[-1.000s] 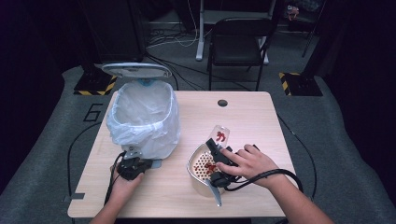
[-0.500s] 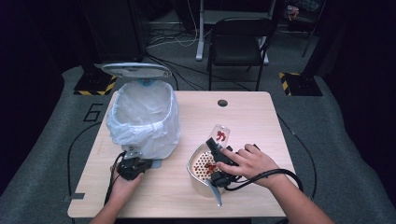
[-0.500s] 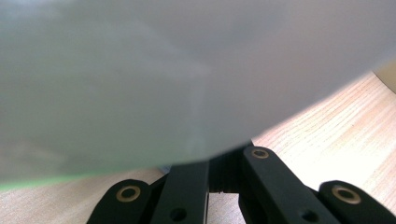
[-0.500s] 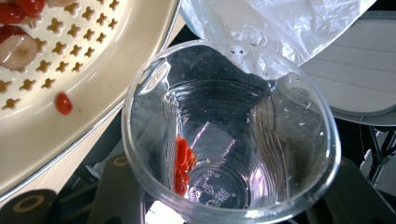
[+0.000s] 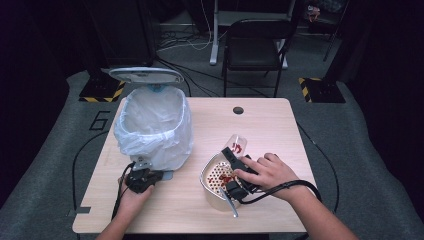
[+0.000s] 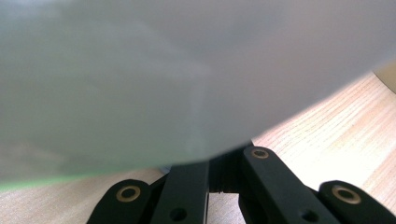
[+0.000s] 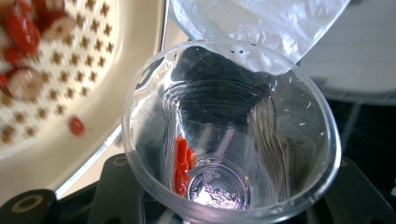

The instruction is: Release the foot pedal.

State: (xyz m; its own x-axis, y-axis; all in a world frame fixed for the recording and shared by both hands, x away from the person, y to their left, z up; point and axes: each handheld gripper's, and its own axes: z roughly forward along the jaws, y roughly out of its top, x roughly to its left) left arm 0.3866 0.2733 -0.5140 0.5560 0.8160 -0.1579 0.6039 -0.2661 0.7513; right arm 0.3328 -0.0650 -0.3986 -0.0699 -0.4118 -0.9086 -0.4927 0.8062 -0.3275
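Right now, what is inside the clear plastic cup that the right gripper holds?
A few red pieces cling to the inner wall of the clear plastic cup, near its bottom. The rest of the inside looks clear. What lies under the cup is hidden by the right gripper.

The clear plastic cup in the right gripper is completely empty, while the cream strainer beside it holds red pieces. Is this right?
Not quite. The clear plastic cup between the jaws of the right gripper is not empty: the right gripper view shows a few red pieces stuck near its bottom. The cream perforated strainer beside it does hold red pieces.
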